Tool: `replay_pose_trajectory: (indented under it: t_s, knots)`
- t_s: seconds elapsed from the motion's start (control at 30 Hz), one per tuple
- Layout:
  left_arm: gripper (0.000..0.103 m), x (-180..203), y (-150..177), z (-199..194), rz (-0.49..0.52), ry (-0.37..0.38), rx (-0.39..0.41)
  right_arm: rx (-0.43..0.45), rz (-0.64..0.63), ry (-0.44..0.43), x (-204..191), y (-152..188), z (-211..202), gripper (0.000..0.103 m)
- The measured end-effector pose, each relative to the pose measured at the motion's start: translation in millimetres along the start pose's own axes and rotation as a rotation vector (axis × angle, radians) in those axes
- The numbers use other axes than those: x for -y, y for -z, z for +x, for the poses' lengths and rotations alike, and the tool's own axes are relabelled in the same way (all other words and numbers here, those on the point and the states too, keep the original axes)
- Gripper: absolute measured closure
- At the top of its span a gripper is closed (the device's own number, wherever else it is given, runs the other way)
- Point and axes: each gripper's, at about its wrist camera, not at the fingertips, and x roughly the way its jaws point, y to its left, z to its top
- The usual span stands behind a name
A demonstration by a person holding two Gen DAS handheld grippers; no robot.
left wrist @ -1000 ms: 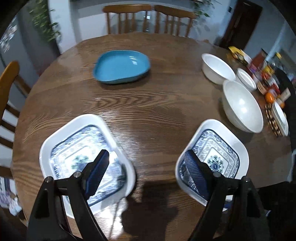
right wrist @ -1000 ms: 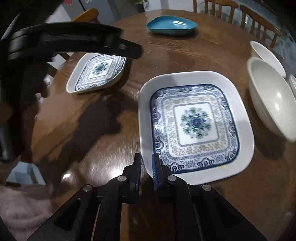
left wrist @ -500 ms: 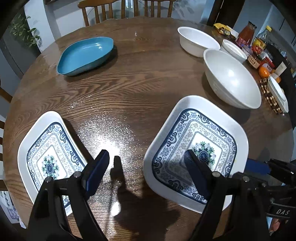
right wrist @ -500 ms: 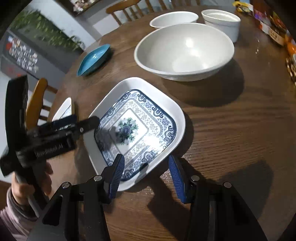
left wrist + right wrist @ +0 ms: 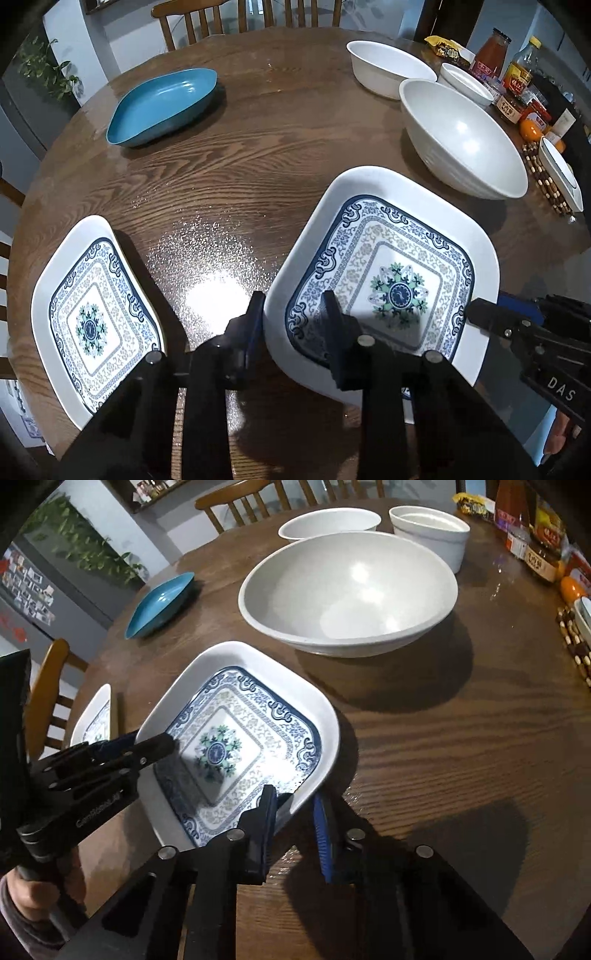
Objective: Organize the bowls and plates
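Both grippers are working on the same square blue-patterned plate point(image 5: 388, 273), which is sitting near the front edge of the round wooden table point(image 5: 258, 155), just in front of the large white bowl point(image 5: 461, 140). The left gripper point(image 5: 291, 325) is closing its jaws narrowly over the plate's near-left rim, 1 finger outside and 1 inside. The right gripper point(image 5: 295, 812) is closing likewise over the near-right rim; whether either pair of pads is pressing firmly yet, I cannot tell.

A 2nd matching plate point(image 5: 92, 317) is lying well apart at the near left, probably where this 1 is heading for stacking. A blue dish point(image 5: 162, 107) is sitting far left, and 2 smaller white bowls point(image 5: 388, 74) are standing beyond the large one.

The risks look like these: the glazed rim is sloping and slick, so a shallow bite could be slipping off as the plate rises. If the 2 hands are lifting unevenly, the plate could be twisting out of 1 grip. Swinging it far-right could be knocking the large bowl.
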Motion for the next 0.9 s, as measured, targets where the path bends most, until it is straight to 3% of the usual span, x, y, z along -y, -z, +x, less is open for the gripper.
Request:
replay_pose_trajectory:
  t_s: [0.17, 0.4, 0.7, 0.9]
  knots:
    - [0.076, -0.5, 4.5, -10.8, -0.011, -0.03, 0.023, 0.001, -0.006, -0.013, -3.2, 4.6, -4.7, 0.083]
    - [0.076, -15.1, 8.8, -51.7, -0.054, -0.058, 0.116, 0.036, -0.057, -0.033, -22.9, 2.0, -21.7, 0.083]
    - [0.076, -57.3, 24.5, -92.7, -0.181, -0.109, 0.178, 0.086, -0.177, -0.086, -76.7, -19.1, -36.9, 0.083]
    - [0.076, -93.1, 38.8, -102.7, -0.289, -0.146, 0.179, 0.093, -0.284, -0.11, -121.6, -30.9, -28.9, 0.083]
